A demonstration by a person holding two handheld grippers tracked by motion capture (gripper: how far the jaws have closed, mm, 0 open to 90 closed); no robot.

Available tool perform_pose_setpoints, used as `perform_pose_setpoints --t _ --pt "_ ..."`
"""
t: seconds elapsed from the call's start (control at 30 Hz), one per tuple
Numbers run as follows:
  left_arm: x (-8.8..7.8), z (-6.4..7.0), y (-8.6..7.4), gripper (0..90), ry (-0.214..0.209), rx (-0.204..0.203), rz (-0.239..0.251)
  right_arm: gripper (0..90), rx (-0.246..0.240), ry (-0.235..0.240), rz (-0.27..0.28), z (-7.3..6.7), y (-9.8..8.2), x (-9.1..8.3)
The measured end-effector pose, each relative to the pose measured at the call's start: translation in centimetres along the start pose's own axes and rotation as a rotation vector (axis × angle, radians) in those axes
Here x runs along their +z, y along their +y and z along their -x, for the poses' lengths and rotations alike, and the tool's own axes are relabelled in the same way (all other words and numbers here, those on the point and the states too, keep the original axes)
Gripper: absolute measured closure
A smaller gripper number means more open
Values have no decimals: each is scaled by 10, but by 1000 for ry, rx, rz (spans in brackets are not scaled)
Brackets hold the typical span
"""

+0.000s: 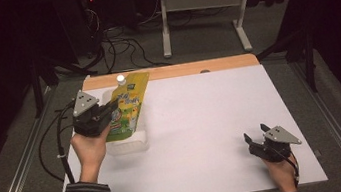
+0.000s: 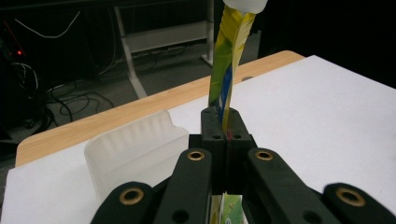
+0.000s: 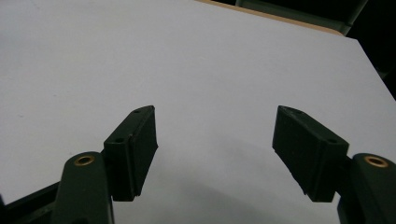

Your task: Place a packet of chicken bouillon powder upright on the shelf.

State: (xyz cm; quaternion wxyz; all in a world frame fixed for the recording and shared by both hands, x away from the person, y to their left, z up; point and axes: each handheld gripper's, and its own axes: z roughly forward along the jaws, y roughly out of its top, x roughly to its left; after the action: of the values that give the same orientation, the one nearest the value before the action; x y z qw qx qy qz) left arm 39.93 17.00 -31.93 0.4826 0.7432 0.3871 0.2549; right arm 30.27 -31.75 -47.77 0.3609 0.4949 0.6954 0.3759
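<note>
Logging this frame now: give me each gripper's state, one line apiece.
Left gripper: shut on the yellow-green spouted pouch, above the clear plastic container.
Right gripper: open, holding nothing, over the white table.

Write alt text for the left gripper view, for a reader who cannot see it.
The left gripper has its black jaws shut on the edge of a yellow, green and blue spouted pouch, which rises to a white cap at the top. A translucent plastic tub sits left on the white table.
</note>
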Motion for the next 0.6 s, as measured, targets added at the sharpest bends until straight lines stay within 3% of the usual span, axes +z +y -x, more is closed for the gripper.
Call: perform_pose_setpoints --t 0.27,0.6 --pt "15 -1 -9 900 -15 -3 -8 313 -4 3 0 0 0 0" --pt "33 2 -14 900 -29 30 -15 313 1 3 2 0 0 0"
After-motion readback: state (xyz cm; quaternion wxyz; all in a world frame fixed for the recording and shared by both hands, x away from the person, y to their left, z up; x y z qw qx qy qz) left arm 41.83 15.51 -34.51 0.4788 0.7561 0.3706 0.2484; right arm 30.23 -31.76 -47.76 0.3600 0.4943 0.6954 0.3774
